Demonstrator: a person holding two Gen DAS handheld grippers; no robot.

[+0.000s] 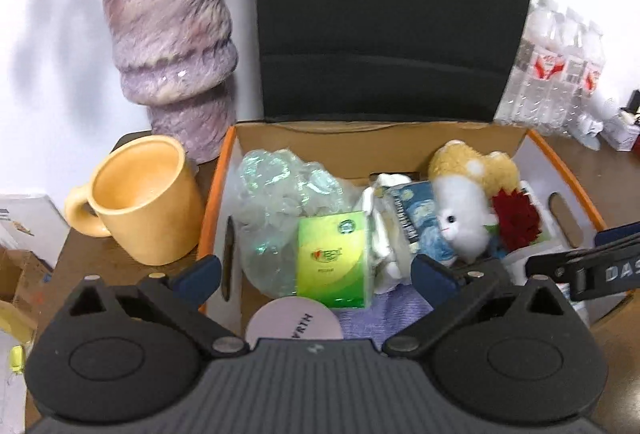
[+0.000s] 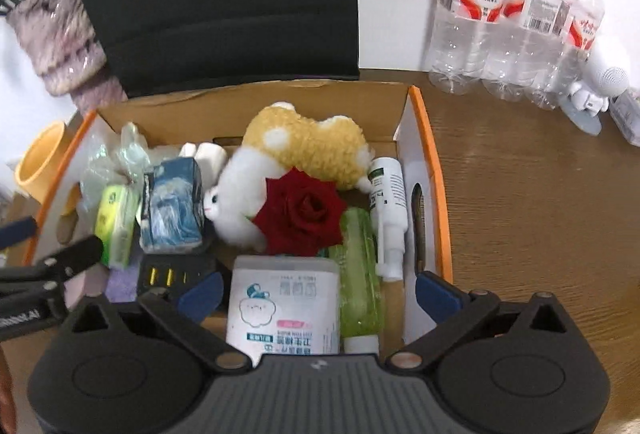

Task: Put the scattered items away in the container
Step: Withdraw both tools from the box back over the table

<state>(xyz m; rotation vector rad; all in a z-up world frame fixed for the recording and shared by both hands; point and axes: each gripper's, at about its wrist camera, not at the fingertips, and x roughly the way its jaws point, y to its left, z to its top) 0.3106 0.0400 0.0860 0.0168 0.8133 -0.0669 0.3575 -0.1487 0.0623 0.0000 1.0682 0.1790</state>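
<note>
left gripper [image 1: 316, 276]: lower centre of frame, jaws spread, nothing between them; green tissue pack [image 1: 332, 258] sits just beyond the gap
right gripper [image 2: 318, 288]: lower centre, jaws spread wide, empty; white wipes pack [image 2: 284, 306] lies in the gap below
container: cardboard box [image 2: 428, 170], orange rim, mid-frame, lid up
contents: plush toy [image 2: 304, 150], red rose [image 2: 302, 212], spray bottle [image 2: 388, 202], blue tissue pack [image 2: 172, 206], bubble wrap [image 1: 276, 194]
outside: yellow mug [image 1: 144, 202] left of box, water bottles [image 2: 516, 6] upper right

Black ribbed left gripper [image 1: 316, 276] and right gripper [image 2: 318, 288], blue-tipped jaws, silver pivot screws.
</note>
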